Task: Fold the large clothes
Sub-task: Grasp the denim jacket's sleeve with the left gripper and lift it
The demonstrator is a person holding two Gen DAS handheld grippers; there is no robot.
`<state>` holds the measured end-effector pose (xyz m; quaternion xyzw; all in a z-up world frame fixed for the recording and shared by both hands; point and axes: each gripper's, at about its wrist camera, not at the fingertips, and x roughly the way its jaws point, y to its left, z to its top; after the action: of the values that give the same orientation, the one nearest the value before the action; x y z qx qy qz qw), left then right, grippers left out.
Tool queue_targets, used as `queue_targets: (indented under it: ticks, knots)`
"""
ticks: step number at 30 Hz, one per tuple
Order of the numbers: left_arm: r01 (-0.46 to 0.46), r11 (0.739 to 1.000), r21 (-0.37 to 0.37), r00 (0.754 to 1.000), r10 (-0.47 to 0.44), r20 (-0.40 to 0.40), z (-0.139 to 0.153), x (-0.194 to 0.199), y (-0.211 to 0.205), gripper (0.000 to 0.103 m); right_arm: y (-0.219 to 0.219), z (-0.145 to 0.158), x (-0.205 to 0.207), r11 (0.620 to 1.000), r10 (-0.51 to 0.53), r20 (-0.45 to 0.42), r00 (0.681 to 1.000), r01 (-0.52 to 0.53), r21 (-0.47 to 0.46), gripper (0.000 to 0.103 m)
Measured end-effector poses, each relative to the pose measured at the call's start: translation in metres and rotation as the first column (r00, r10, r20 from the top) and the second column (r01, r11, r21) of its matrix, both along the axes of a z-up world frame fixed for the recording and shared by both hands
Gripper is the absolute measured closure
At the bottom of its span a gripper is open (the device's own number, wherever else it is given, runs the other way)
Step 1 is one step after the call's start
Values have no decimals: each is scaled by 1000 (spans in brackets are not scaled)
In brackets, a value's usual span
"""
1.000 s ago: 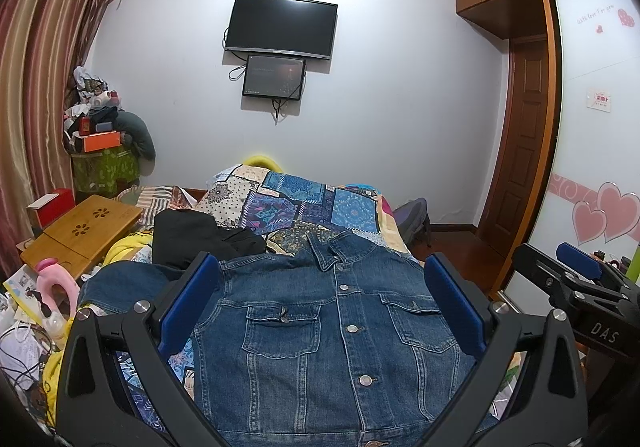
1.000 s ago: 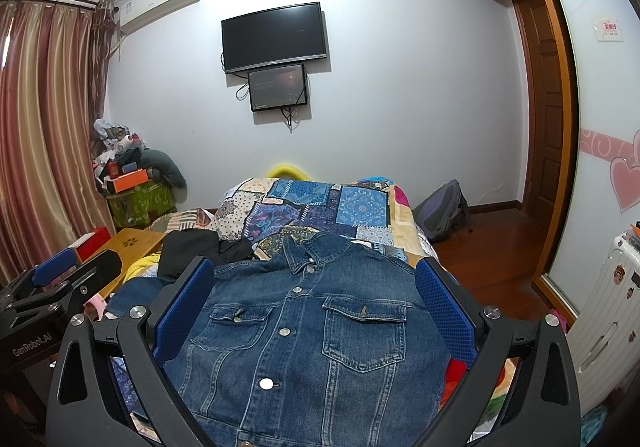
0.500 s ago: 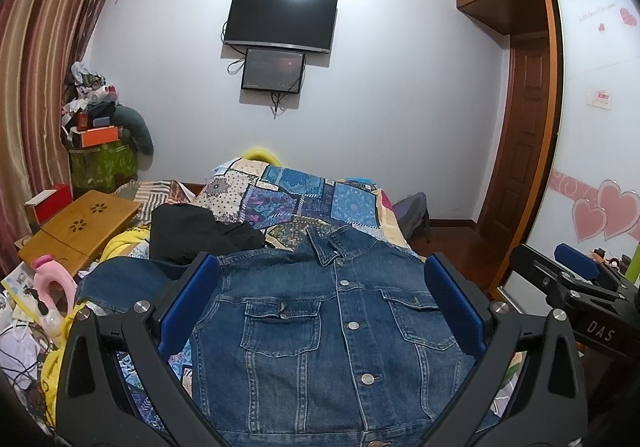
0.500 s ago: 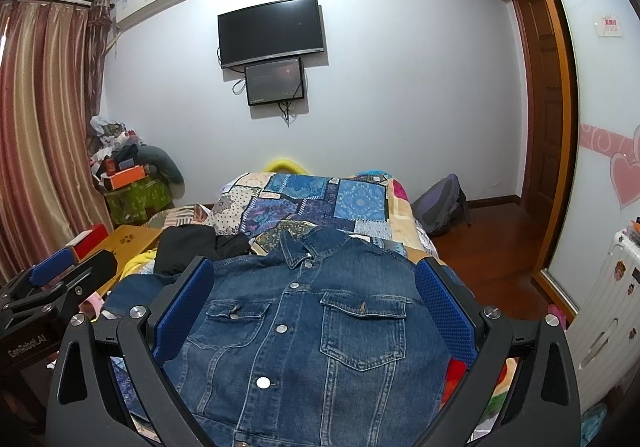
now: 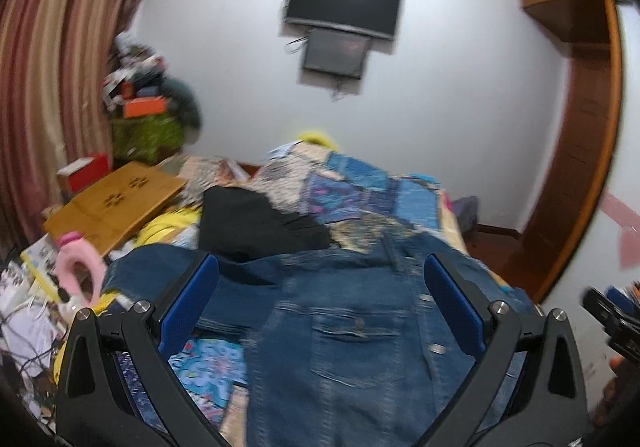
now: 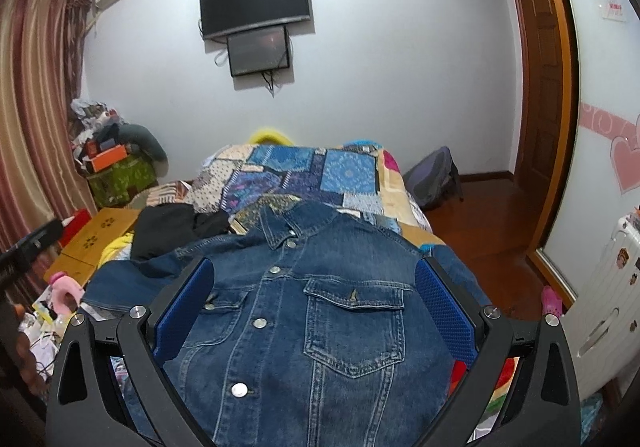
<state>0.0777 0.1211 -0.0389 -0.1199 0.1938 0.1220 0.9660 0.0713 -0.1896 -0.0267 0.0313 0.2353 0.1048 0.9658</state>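
Observation:
A blue denim jacket (image 6: 320, 311) lies buttoned and face up on the patchwork bedspread (image 6: 320, 171), collar toward the far wall, one sleeve spread out to the left (image 6: 120, 287). My right gripper (image 6: 316, 303) hovers over the jacket's chest, open, its blue pads wide apart with nothing between them. In the blurred left wrist view the same jacket (image 5: 352, 339) fills the lower middle, and my left gripper (image 5: 320, 303) is open above its left chest and sleeve, empty. The right gripper's body (image 5: 612, 319) shows at the right edge.
A black garment (image 6: 172, 223) lies on the bed left of the collar. A wooden lap table (image 6: 96, 239), a pink object (image 6: 64, 293) and clutter crowd the left side. A backpack (image 6: 434, 177) sits on the wooden floor to the right; a white suitcase (image 6: 604, 311) stands near.
The left wrist view has swung left with motion blur, so the jacket now sits right of centre there. The right gripper has shifted a little closer over the jacket. Both stay open.

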Motion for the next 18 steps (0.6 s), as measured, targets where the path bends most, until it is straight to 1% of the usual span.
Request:
queue_targets:
  ticks: [2,5,8,10,13,17,18]
  knots:
    - [-58,998,-18,998,58,-35,-10,12,26,0,1,-4,11,1000,-9,-24,1000,9,-7,3]
    - [-137,989,-51,987,132,-95,-30,28,69,0,1,-10,26,999,-28,-50,998,27,-27,3]
    - [-210,970,-121,967,187,-173,-56,42,117,0,3,-17,44,997,-53,-79,995,48,-54,3]
    - [-247,955,-162,952,208,-223,-74,49,144,0,7,-22,56,996,-65,-101,993,59,-67,3]
    - [-308,924,-228,925,236,-296,-108,55,188,0,11,-28,71,995,-75,-130,989,65,-77,3]
    - [-362,880,-307,894,234,-383,-150,64,223,8,18,-36,89,993,-77,-162,984,61,-104,3]
    - [-373,869,-325,886,230,-402,-161,66,232,8,21,-38,93,992,-77,-170,982,58,-113,3]
